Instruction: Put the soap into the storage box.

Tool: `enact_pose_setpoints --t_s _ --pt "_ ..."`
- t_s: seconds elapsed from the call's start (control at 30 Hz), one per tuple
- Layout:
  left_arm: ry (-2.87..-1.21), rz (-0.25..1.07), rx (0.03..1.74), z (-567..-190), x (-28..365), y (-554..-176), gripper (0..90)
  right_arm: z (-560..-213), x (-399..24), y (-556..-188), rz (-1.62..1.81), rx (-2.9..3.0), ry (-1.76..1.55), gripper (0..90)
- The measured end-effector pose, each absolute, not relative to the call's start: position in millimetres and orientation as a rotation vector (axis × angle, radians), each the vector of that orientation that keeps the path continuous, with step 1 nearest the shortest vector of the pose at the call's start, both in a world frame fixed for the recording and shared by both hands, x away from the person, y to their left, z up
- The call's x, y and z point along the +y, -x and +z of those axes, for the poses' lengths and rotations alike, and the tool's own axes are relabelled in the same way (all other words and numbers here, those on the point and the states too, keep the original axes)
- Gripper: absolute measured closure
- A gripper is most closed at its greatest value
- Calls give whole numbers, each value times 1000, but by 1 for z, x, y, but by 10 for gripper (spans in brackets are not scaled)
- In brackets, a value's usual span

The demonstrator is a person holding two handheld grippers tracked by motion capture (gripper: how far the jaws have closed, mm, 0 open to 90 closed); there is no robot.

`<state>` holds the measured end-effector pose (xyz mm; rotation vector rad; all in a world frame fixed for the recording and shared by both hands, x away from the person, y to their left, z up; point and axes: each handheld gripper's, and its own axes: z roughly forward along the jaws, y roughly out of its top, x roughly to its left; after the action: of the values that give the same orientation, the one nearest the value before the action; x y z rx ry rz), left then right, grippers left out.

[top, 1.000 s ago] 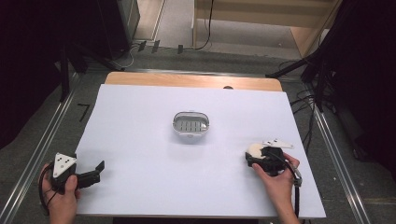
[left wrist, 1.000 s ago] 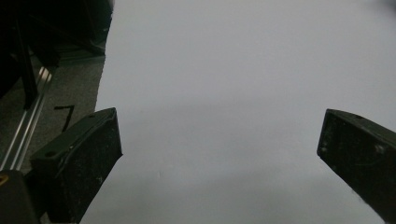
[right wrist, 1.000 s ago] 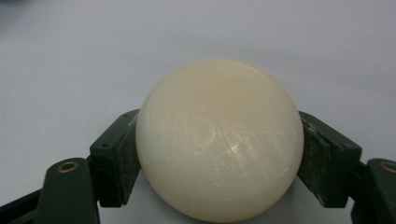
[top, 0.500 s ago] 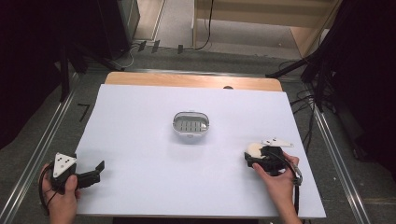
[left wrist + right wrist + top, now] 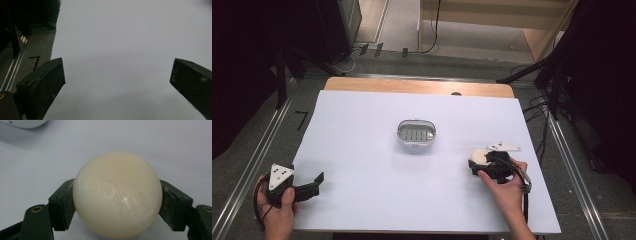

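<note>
Over at the table's right side, the right gripper (image 5: 479, 162) is clamping a cream soap bar (image 5: 117, 193); next likely carrying it to the soap dish (image 5: 416, 134), left gripper (image 5: 117, 82) gaping wide.

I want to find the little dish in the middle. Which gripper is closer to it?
Right. The right gripper sits just right of and nearer the person than the oval dish, clamping a cream soap bar. The left gripper is open at the table's near left corner, farther away.
</note>
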<state>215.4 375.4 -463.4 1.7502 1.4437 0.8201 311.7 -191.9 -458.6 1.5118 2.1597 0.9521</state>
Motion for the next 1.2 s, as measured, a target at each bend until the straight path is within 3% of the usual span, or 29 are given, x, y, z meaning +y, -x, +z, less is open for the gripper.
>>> enact_pose_setpoints --t_s 1.2 --pt "-1743 818 1442 -464 376 -215 4 -440 -152 -335 1002 2218 -1462 251"
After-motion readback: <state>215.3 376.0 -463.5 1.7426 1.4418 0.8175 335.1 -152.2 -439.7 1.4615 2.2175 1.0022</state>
